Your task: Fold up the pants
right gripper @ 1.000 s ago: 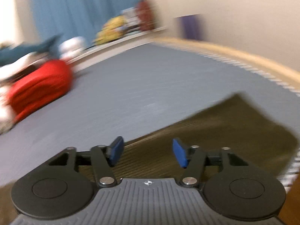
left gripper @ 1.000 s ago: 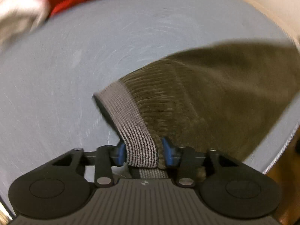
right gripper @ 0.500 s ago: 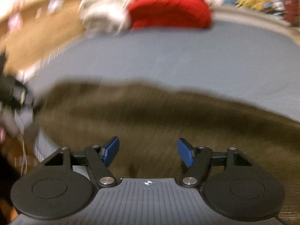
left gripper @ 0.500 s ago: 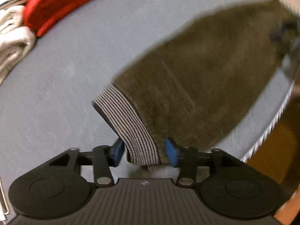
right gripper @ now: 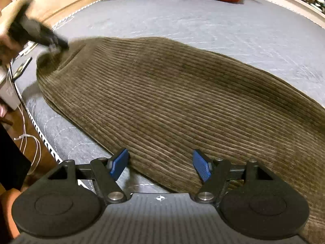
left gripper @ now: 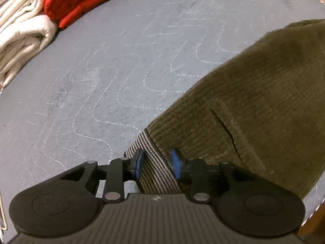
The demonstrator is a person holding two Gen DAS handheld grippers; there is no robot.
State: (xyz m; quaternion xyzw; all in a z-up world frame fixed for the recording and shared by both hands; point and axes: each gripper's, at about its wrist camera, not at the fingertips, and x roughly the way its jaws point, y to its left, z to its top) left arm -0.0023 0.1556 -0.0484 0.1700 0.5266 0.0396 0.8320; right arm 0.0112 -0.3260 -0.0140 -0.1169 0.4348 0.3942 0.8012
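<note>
From the left wrist, the left claw (left gripper: 156, 163) has just been closing and pinches the striped grey waistband (left gripper: 151, 158) of the olive corduroy pants (left gripper: 254, 109), which lie spread on a grey quilted mattress (left gripper: 121, 65). From the right wrist, the right claw (right gripper: 160, 167) stands spread, nothing gripped, over the pants' near edge.

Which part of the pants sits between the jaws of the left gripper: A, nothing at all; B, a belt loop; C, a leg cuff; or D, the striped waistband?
D: in the left wrist view the striped waistband of the pants runs between the blue pads of the left gripper.
</note>
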